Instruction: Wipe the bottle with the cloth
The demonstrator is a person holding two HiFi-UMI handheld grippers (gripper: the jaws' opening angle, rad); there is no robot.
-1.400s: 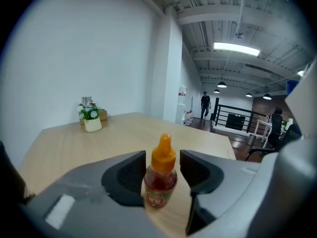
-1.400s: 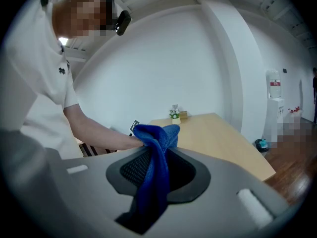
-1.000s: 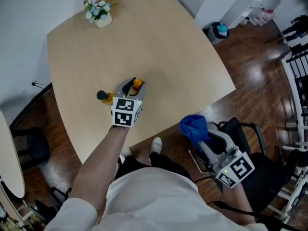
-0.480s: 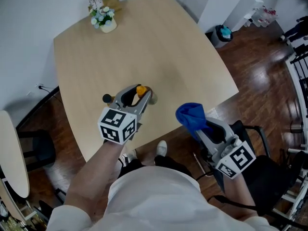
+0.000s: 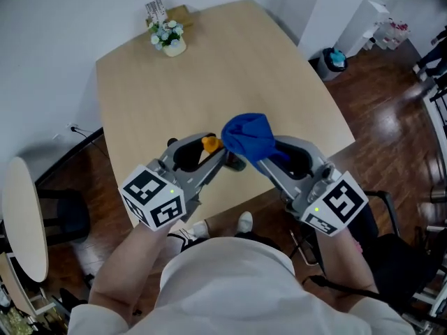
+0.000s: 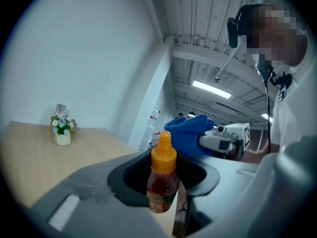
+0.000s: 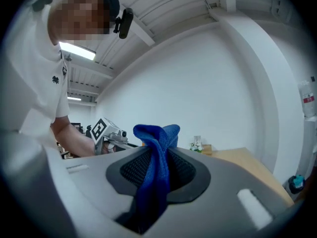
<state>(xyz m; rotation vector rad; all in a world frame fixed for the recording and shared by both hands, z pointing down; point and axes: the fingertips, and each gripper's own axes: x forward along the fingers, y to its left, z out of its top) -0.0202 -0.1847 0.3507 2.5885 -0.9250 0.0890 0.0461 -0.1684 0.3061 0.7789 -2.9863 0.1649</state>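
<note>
When checked at the left gripper (image 6: 166,197): fingers (image 6: 94,197) found pressed onto the lower body of the bottle (image 6: 162,177), holding it upright, orange cap uppermost, red contents showing. Appears raised off the worktop (image 5: 209,68), above its near edge. At the right gripper (image 7: 157,187): fingers (image 7: 213,182) found pinching the blue cloth (image 7: 156,148), with a bunched end standing past the tips and the remainder trailing down between them. Seen from the head view: cloth just beside the bottle's cap, on its right side; unable to confirm actual contact. Judged as follows: both items in hand and side by side, so pick-up complete; no wiping evidenced, with the whole bottle surface outstanding. Also noted: small flower pot (image 5: 171,44) at the far corner of the worktop, well apart and not involved.
</note>
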